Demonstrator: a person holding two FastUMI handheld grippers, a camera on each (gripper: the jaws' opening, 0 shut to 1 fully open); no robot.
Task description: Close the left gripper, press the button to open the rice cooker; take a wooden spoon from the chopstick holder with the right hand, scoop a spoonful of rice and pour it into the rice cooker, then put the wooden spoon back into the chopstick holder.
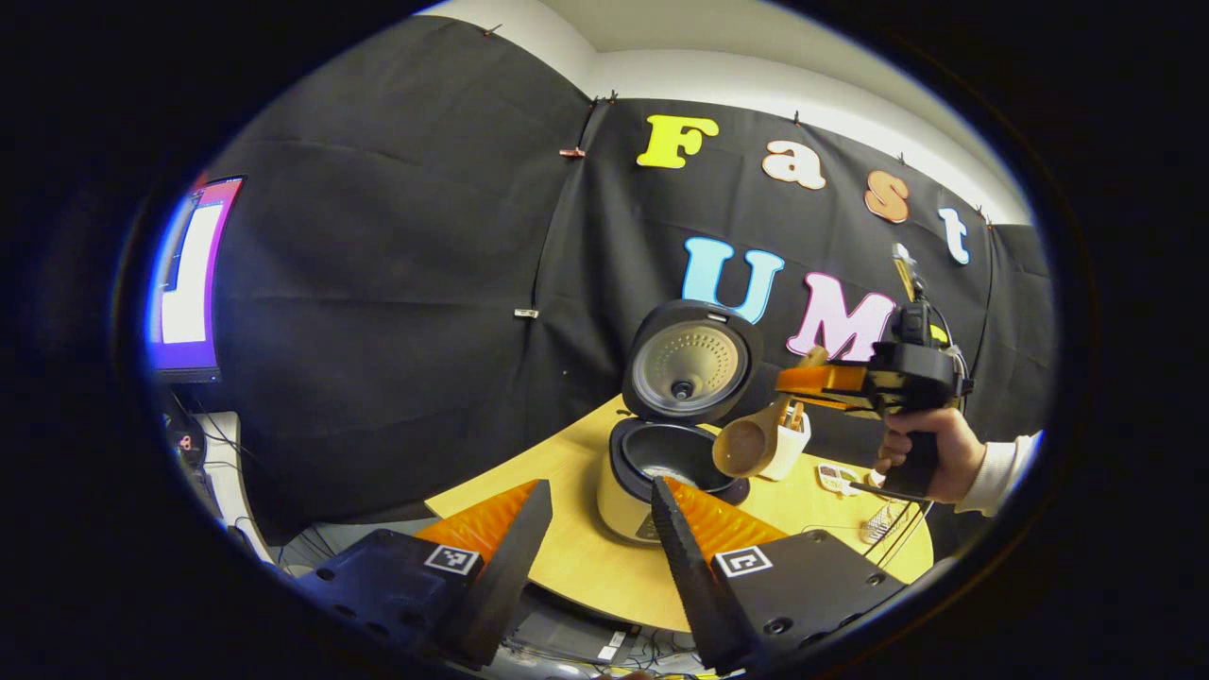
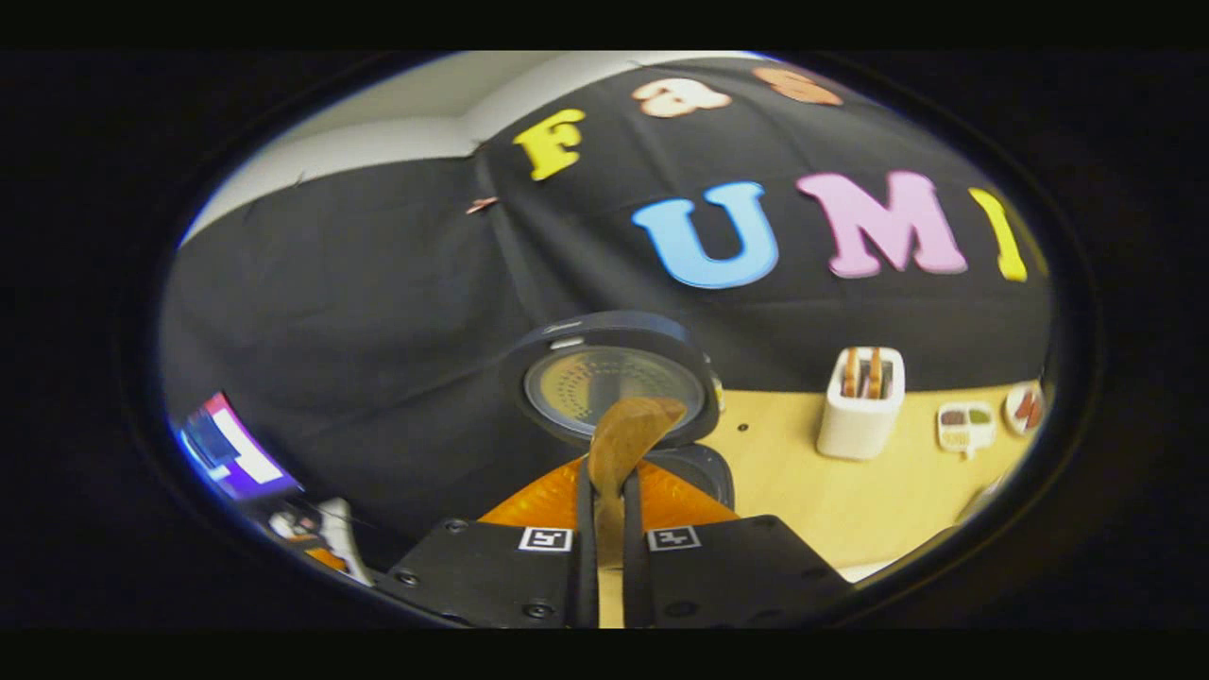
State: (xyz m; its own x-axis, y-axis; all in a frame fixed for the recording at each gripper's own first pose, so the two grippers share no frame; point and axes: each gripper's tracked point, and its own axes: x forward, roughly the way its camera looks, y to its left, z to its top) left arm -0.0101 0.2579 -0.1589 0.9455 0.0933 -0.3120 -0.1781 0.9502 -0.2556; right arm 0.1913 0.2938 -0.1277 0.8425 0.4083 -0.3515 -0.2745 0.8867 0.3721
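Observation:
The rice cooker (image 1: 628,505) stands on the wooden table (image 1: 567,557) with its lid (image 1: 694,364) raised and its dark pot (image 1: 666,453) exposed. My left gripper (image 1: 600,486) is open, low in front of the cooker and apart from it. A hand holds my right gripper (image 1: 831,382) above the cooker's right side. It is shut on the handle of a wooden spoon (image 1: 746,444), which tilts down over the pot rim. In the right gripper view the spoon (image 2: 628,430) sticks out of my right gripper (image 2: 605,482) toward the lid (image 2: 614,382). The white chopstick holder (image 2: 861,401) stands to the right.
Small dishes (image 2: 965,425) with food lie on the table (image 2: 897,491) beyond the chopstick holder (image 1: 789,444). A lit monitor (image 1: 189,279) stands off the table's left side, with cables below it. Another dish (image 1: 836,477) sits under the hand.

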